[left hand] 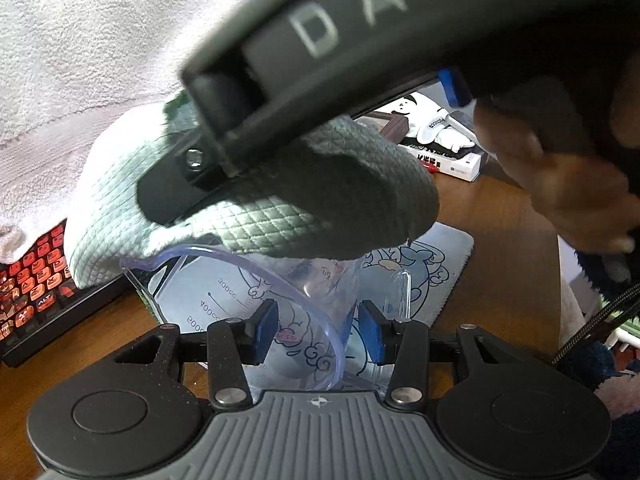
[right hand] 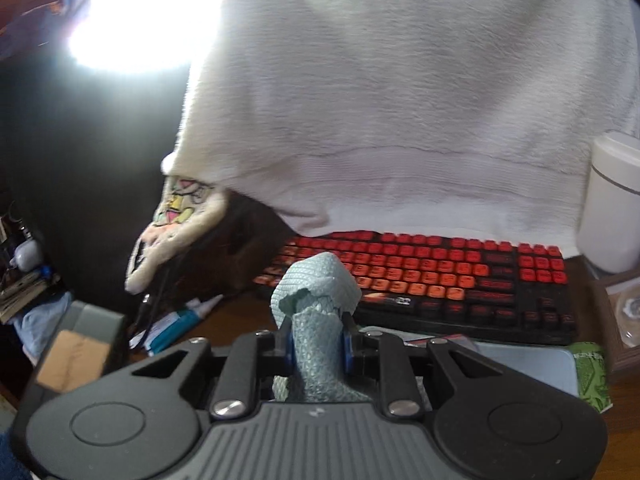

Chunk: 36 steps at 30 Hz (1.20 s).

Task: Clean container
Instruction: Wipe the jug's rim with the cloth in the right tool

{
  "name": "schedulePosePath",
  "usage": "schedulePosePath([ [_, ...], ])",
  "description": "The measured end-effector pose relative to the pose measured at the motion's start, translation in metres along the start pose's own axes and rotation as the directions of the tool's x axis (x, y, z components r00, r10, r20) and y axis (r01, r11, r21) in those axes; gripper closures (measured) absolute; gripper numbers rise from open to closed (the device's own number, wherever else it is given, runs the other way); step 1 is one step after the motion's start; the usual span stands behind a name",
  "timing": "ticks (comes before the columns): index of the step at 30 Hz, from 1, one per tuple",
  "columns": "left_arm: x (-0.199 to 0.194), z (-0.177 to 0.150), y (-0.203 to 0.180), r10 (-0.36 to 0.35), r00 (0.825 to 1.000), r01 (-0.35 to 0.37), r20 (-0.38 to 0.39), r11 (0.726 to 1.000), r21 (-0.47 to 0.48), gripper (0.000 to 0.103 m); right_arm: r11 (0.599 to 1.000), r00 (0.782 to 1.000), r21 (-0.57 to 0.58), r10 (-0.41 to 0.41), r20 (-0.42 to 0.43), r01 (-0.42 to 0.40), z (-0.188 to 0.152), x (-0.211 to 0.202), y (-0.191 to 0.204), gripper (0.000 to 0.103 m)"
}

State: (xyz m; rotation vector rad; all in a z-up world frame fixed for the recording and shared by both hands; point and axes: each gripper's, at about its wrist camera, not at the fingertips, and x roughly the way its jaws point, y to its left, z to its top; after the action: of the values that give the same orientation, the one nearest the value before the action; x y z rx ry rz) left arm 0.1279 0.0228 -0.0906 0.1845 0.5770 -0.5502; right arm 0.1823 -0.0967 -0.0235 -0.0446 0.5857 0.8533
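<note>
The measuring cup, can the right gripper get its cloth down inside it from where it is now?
Probably yes. The measuring cup, gripped by the left gripper, has an open mouth; the right gripper hangs just above with the cloth, nothing between.

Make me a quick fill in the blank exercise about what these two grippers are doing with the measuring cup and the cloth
The left gripper grips the rim of a clear measuring ____.
The right gripper is shut on a pale green ____.
Behind the cloth lies a keyboard with red and ____ keys.

Missing words: cup; cloth; orange
</note>
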Motion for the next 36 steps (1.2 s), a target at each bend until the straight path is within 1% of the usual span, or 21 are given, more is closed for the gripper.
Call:
schedulePosePath([
  [2,0.0,0.0,0.001,-0.001,1.0,0.001,0.0,1.0,-0.001,0.059,1.0,1.0,0.003,-0.003,0.018,0.003,-0.003,-0.002,-0.002,0.083],
  [5,-0.001,0.0,0.002,-0.004,1.0,0.004,0.0,1.0,-0.005,0.059,0.999,0.999,0.046,0.007,0.031,-0.008,-0.004,-0.005,-0.017,0.083],
  [9,-0.003,-0.001,0.003,-0.004,1.0,0.004,0.001,1.0,-0.005,0.059,0.996,0.997,0.072,-0.048,0.052,0.044,-0.003,-0.01,-0.039,0.083],
  [12,-0.003,-0.001,0.004,-0.004,1.0,0.004,0.0,1.0,-0.005,0.059,0.986,0.995,0.158,-0.071,0.065,0.06,-0.002,-0.016,-0.062,0.083],
  [15,-0.003,-0.001,0.0,-0.003,1.0,0.003,0.0,1.0,-0.003,0.059,0.978,0.989,0.187,-0.107,0.102,0.087,-0.008,-0.021,-0.068,0.083],
  [18,-0.003,0.0,-0.005,-0.002,1.0,0.002,0.0,1.0,-0.002,0.059,0.98,0.976,0.168,-0.137,0.167,0.109,-0.021,-0.026,-0.057,0.083],
  [20,-0.002,0.0,-0.005,-0.002,1.0,0.002,0.0,1.0,-0.002,0.059,0.987,0.968,0.117,-0.136,0.208,0.114,-0.031,-0.029,-0.043,0.083],
  [25,-0.005,0.001,-0.005,0.0,1.0,0.0,0.0,1.0,0.0,0.059,0.999,0.962,-0.006,-0.051,0.269,0.054,-0.052,-0.037,-0.008,0.083],
  [27,-0.006,0.001,-0.006,0.001,1.0,-0.001,0.0,1.0,0.001,0.059,0.998,0.958,-0.033,-0.044,0.283,0.055,-0.058,-0.039,0.002,0.083],
  [29,-0.006,0.0,-0.007,0.0,1.0,0.0,0.0,1.0,0.001,0.059,0.998,0.955,-0.035,-0.042,0.295,0.054,-0.062,-0.04,0.004,0.083],
  [33,-0.005,-0.001,-0.004,-0.004,1.0,0.004,0.0,1.0,-0.005,0.059,0.999,0.95,-0.015,-0.041,0.31,0.048,-0.066,-0.04,-0.002,0.083],
  [36,-0.004,0.0,-0.003,-0.004,1.0,0.004,0.0,1.0,-0.005,0.059,0.996,0.942,-0.036,-0.07,0.327,0.087,-0.068,-0.04,-0.006,0.082],
])
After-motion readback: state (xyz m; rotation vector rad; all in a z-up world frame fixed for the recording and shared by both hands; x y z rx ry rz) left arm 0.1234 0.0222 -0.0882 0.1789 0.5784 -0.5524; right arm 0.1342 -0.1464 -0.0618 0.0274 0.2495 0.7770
